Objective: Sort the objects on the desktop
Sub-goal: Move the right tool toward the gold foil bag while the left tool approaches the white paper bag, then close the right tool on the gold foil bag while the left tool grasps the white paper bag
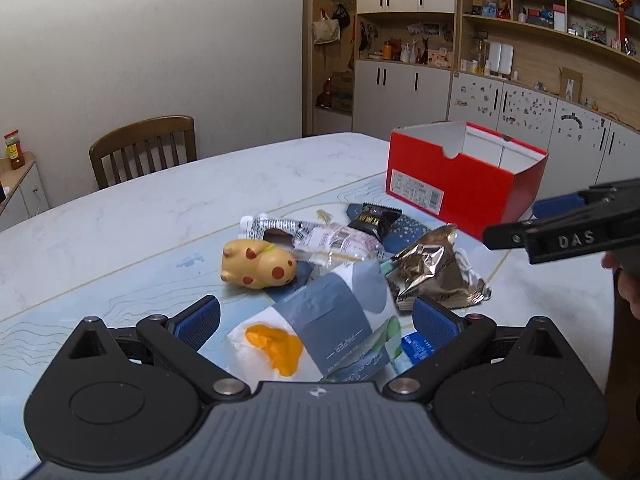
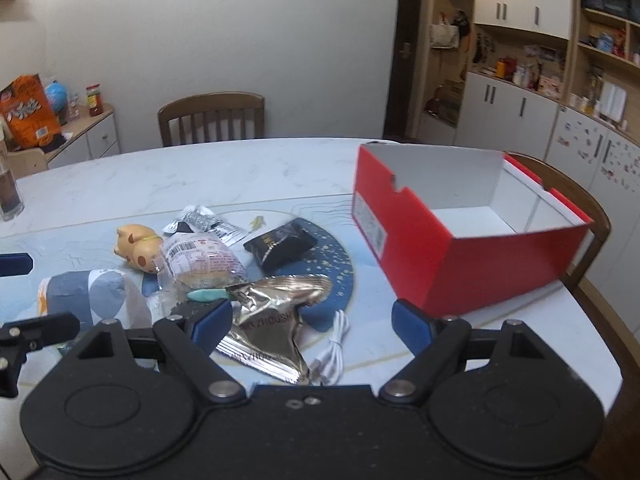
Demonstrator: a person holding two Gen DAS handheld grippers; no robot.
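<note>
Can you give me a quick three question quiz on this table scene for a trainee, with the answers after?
1. True or false: the red box already holds sorted items.
2. Which thing lies nearest the right gripper: A) the yellow spotted pig toy, B) the gold foil wrapper, C) the black snack packet?
3. What lies between the fingers of the left gripper?

Key
1. False: the part of its inside that shows is bare.
2. B.
3. The blue and white tissue pack, with the jaws open and not pressing on it.
</note>
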